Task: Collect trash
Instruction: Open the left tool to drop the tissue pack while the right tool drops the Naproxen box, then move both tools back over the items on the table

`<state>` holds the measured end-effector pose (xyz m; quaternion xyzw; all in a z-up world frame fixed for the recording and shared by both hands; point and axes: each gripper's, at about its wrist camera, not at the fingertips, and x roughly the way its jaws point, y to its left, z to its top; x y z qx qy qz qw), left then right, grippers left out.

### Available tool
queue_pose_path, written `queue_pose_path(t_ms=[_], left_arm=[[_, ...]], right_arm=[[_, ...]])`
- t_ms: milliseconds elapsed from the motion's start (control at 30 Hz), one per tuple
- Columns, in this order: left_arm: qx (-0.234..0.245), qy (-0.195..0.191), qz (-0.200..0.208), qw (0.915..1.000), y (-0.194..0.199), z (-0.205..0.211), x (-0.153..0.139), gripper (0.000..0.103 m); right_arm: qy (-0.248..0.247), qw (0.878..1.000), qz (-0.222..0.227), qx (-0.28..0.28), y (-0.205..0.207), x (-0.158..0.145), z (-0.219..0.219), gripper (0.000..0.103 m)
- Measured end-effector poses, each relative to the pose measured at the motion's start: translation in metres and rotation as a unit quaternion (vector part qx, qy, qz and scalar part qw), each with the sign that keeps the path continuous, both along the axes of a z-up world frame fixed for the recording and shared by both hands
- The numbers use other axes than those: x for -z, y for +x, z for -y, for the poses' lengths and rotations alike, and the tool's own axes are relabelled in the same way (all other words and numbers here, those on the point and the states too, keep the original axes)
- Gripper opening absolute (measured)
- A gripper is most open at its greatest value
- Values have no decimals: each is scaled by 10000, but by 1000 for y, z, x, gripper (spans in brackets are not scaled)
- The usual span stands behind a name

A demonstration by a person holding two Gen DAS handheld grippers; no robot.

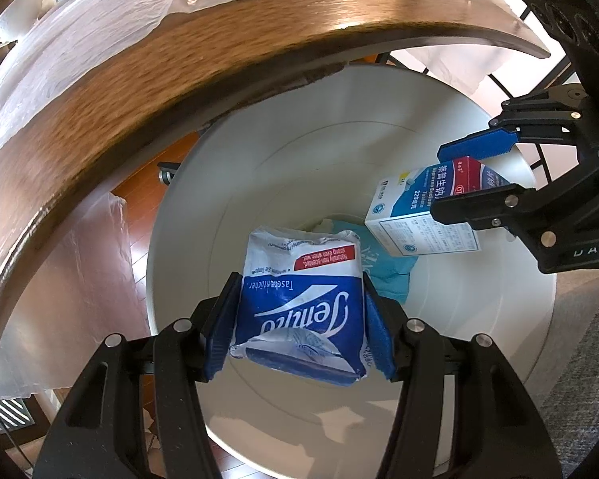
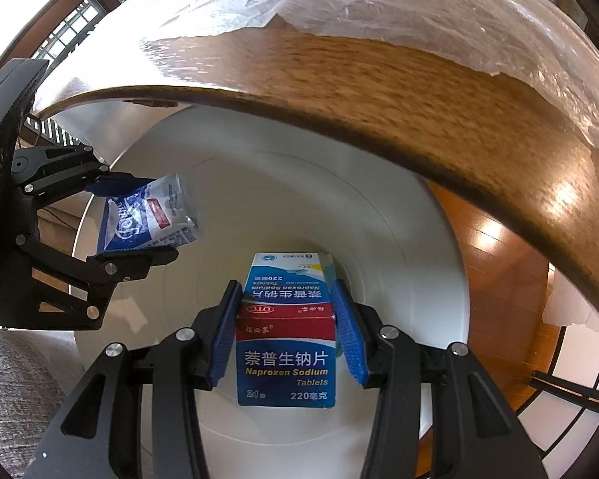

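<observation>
**Both grippers over the bin, each with a catch**

Left wrist view first: the left gripper [image 1: 299, 319] hangs right over the mouth of the white bin [image 1: 379, 127], its blue pads [image 1: 219, 335] squeezed against both sides of a blue-and-white tissue pack [image 1: 303, 303]. The pack is crumpled at its far end and sits in the air above the bin's opening. Down on the bin floor lies something teal [image 1: 391, 271], partly hidden behind the pack. Over on the right side, the right gripper [image 1: 455, 179] pinches a blue-and-white medicine box [image 1: 419, 215], also held above the bin. The wooden table [image 1: 139, 119] curves across the top, with clear plastic sheeting [image 1: 100, 32] over part of it.

Now the right wrist view: the right gripper [image 2: 287, 327] clamps the medicine box [image 2: 287, 343] between its blue pads [image 2: 349, 339], label facing the camera, directly above the bin [image 2: 399, 219]. At left, the left gripper [image 2: 135, 215] grips the tissue pack [image 2: 147, 215] over the bin's rim. The table [image 2: 379, 92] edge arcs overhead, plastic sheeting [image 2: 339, 0] on top, and wood floor [image 2: 495, 259] shows at right.
</observation>
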<state>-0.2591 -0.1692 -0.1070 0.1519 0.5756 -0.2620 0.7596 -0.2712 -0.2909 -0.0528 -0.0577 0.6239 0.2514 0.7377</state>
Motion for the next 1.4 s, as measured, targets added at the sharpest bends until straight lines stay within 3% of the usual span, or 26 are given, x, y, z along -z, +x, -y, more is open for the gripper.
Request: queue_pose_path(t_ms=[67,133,367,533,700,900,1000,1067,1100,1167,1267,1400], left_arm=[[16,-122,17,9999,0,0,-2,60],[-68,-95,102,9999,2,-6,-6,77],[-254,-127,65,9996,9,-13,-7,77],[-305,-98,86,9994,13,-18,-7,80],[-312,-177,114,9993,9,-26,-14,80],[-230,-282,237,9991,-5,-33,-49,80],[-65,-667,517,9964,-17,-40,-96,80],[-39,-857,861,9926,-18,-45,-126,89],[-86,-895,1063,9903,-17,-48,-138,101],[-311,-936,1548,9830,-8,-52,-157,102],[-816,-833,1879,9752,19,-54,-166,102],[-1261,-630,1844,9727,63,-55,-156,102]], right_arm=[[28,10000,-27,-12,-1,1,-1,47],[-11,9999,24,101,-1,1,1,71],[106,9993,17,352,0,-2,11,73],[109,9988,26,468,3,-3,16,82],[161,9989,-21,439,3,-7,17,84],[236,9995,165,162,-10,-44,23,84],[469,9966,675,4,-18,-90,27,84],[342,9895,1403,39,-15,-125,27,93],[257,9850,1703,124,-12,-135,27,99],[61,9695,2401,480,3,-155,29,99],[-285,9530,2855,978,36,-161,29,99],[-525,9387,3156,1284,81,-158,24,99]])
